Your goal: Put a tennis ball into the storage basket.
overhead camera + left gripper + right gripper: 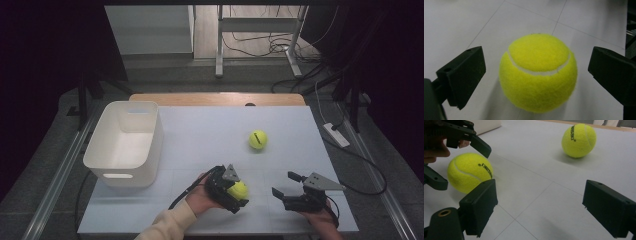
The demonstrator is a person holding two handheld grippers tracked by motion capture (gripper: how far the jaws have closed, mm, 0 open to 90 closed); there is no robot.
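Note:
A yellow tennis ball (238,189) rests on the white table near its front edge, between the two jaws of my left gripper (241,191). In the left gripper view the ball (537,72) has a gap to each jaw, so my left gripper (536,57) is open around it. My right gripper (282,183) hovers just to the right, open with nothing between its jaws (540,192). From the right gripper view the near ball (469,172) lies at the left. A second tennis ball (258,139) (579,140) lies farther back on the table.
A white plastic bin (125,145) stands on the table's left side. The table's wooden far edge (217,98) lies behind it. On the floor beyond are cables and a metal frame (260,30), with a power strip (336,134) at the right.

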